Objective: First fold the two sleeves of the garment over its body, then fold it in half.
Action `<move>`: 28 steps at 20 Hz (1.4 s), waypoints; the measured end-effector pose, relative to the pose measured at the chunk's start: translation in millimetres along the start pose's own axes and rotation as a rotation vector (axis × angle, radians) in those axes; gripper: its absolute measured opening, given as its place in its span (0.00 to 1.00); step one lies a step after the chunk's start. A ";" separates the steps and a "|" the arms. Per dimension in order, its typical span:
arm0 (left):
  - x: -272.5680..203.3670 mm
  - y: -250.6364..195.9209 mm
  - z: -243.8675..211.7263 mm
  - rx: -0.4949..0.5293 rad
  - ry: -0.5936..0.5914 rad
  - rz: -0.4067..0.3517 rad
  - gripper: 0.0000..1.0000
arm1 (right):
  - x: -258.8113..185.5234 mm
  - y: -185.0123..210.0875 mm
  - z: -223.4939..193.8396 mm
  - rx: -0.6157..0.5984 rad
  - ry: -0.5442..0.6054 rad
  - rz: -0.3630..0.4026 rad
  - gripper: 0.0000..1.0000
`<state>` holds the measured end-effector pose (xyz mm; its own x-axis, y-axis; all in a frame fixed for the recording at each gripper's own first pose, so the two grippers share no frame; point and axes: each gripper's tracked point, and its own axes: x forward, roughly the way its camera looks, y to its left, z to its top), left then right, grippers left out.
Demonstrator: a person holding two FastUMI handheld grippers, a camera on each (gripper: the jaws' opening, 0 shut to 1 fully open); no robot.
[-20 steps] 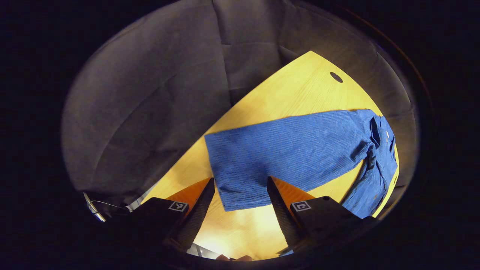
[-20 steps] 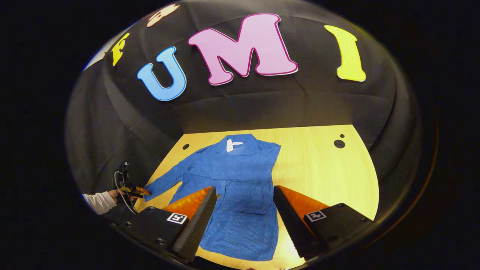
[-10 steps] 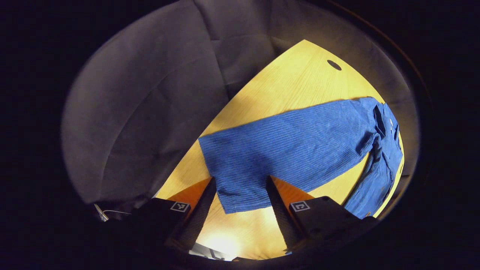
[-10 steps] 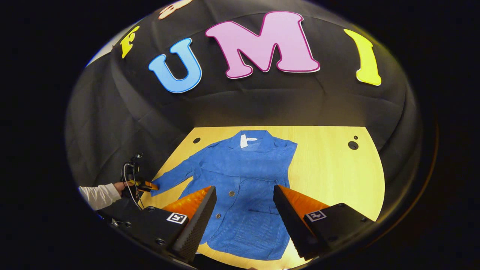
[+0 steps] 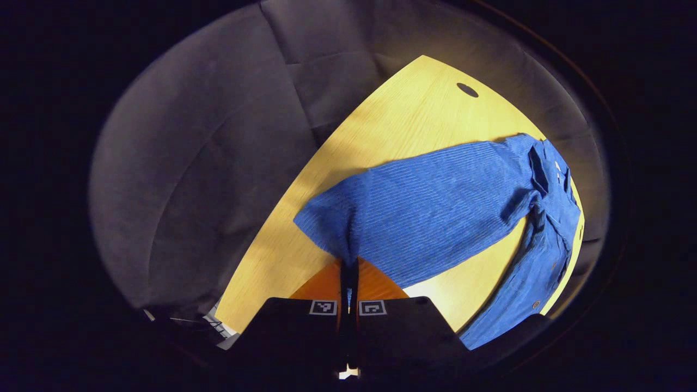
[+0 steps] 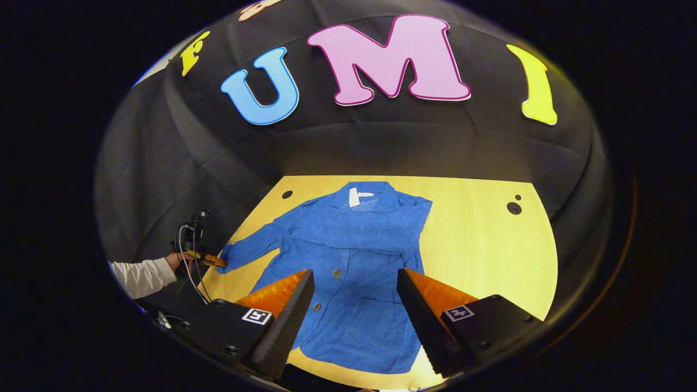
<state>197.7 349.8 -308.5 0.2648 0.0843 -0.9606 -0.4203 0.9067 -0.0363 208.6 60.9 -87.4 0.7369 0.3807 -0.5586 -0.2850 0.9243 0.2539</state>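
A blue jacket (image 6: 354, 272) is lying spread face up on a yellow wooden table (image 6: 479, 245) inside the booth, its collar pointing toward the back wall and its hem toward the near edge. In the left gripper view, the left gripper (image 5: 348, 267) is clamping its two fingers together on the cuff end of one sleeve (image 5: 425, 212), the cloth bunching where they are pinching it just above the tabletop. The right gripper view is showing that same gripper (image 6: 209, 260) at the table's left edge, with a hand (image 6: 179, 262) in a white sleeve holding it against the outstretched sleeve (image 6: 253, 249). The right gripper (image 6: 354, 305) is hovering over the lower front of the jacket with its fingers spread wide apart and gripping nothing, the buttons visible between them. The jacket's other sleeve is lying folded across the chest, though the exact line of it is hard to make out.
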 end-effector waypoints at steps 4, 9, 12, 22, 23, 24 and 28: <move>-25.4 -8.6 17.6 0.130 -0.040 0.050 0.00 | 0.2 -4.4 4.5 0.015 -0.011 0.002 0.98; -77.7 -48.4 42.7 0.235 -0.128 0.020 0.00 | -2.2 -3.8 11.6 0.026 -0.037 0.027 0.98; -116.4 -74.4 65.9 0.325 -0.228 0.044 0.00 | -5.4 -10.3 10.7 0.030 -0.045 0.025 0.98; -211.6 -258.1 99.3 0.529 -0.420 -0.047 0.00 | -27.3 -32.1 -20.5 0.081 -0.043 0.014 0.98; -213.6 -286.2 100.7 0.568 -0.437 -0.054 0.00 | -27.4 -36.7 -27.6 0.087 -0.033 0.007 0.98; -214.2 -315.2 98.6 0.601 -0.439 -0.073 0.00 | -28.4 -40.2 -34.0 0.096 -0.024 0.002 0.98; -193.4 -417.2 82.7 0.687 -0.395 -0.162 0.00 | -36.0 -61.3 -48.9 0.130 -0.012 -0.032 0.98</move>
<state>393.5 -10.6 -84.8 0.6179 -0.0463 -0.7849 0.2428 0.9607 0.1345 169.6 -8.0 -121.4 0.7518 0.3502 -0.5587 -0.1800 0.9241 0.3371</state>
